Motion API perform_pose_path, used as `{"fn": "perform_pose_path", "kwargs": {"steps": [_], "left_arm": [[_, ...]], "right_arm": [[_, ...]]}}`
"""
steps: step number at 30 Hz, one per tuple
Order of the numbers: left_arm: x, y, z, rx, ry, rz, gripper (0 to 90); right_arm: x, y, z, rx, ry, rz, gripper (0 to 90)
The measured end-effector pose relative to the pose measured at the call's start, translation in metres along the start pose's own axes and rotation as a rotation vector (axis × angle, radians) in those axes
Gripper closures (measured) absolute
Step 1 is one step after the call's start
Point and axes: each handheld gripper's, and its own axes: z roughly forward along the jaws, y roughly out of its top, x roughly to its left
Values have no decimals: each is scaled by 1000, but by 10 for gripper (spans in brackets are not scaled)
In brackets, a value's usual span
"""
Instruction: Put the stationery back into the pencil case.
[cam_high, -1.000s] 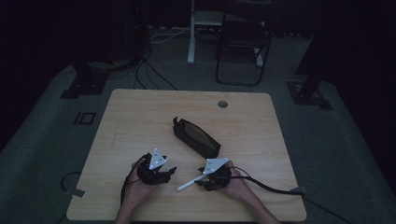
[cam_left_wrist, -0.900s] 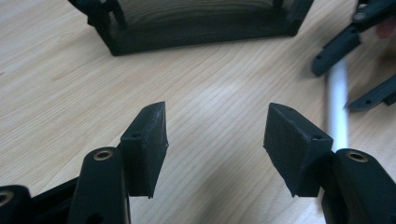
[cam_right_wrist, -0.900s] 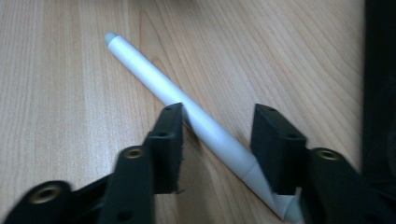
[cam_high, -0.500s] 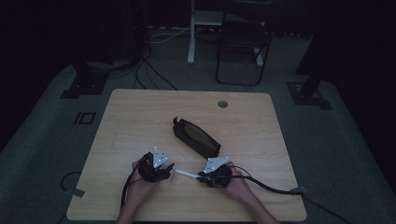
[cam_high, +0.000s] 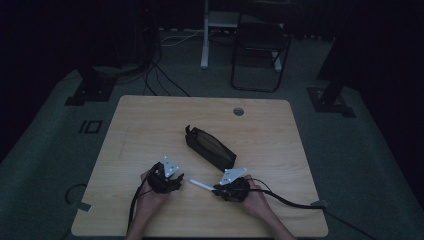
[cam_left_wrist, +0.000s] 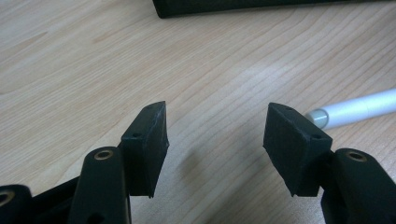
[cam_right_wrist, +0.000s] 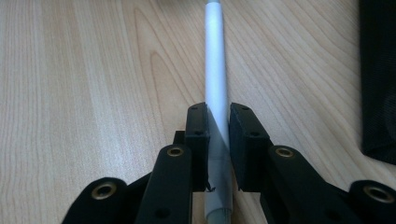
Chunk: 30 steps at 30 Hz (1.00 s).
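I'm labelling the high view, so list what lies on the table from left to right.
left gripper with open jaws → white pen → right gripper, jaws shut on the pen. The black pouch lies farther back and overlaps these across, so it is left out of the order.

We see a white pen (cam_right_wrist: 216, 70) with a grey end, pale against the light wooden table (cam_high: 150, 125), whose grain runs in long brown streaks. The pouch (cam_high: 210, 148) is black. Both grippers, left (cam_left_wrist: 215, 135) and right (cam_right_wrist: 218, 140), have black jaws dotted with brass-coloured rivets, and each carries a pale grey plate on top in the high view. The floor (cam_high: 45, 150) is a dull grey-green.
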Motion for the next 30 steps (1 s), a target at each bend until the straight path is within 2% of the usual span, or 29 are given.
{"fn": "perform_pose_path", "kwargs": {"steps": [10, 15, 30], "left_arm": [[-1, -1, 6, 23, 2, 0, 395], [0, -2, 6, 31, 0, -1, 391], [5, -4, 8, 24, -34, -44, 389]], "right_arm": [[-3, -3, -3, -2, -16, 29, 787], [-4, -2, -7, -17, -19, 27, 787], [-5, 3, -20, -54, -48, 32, 787]]}}
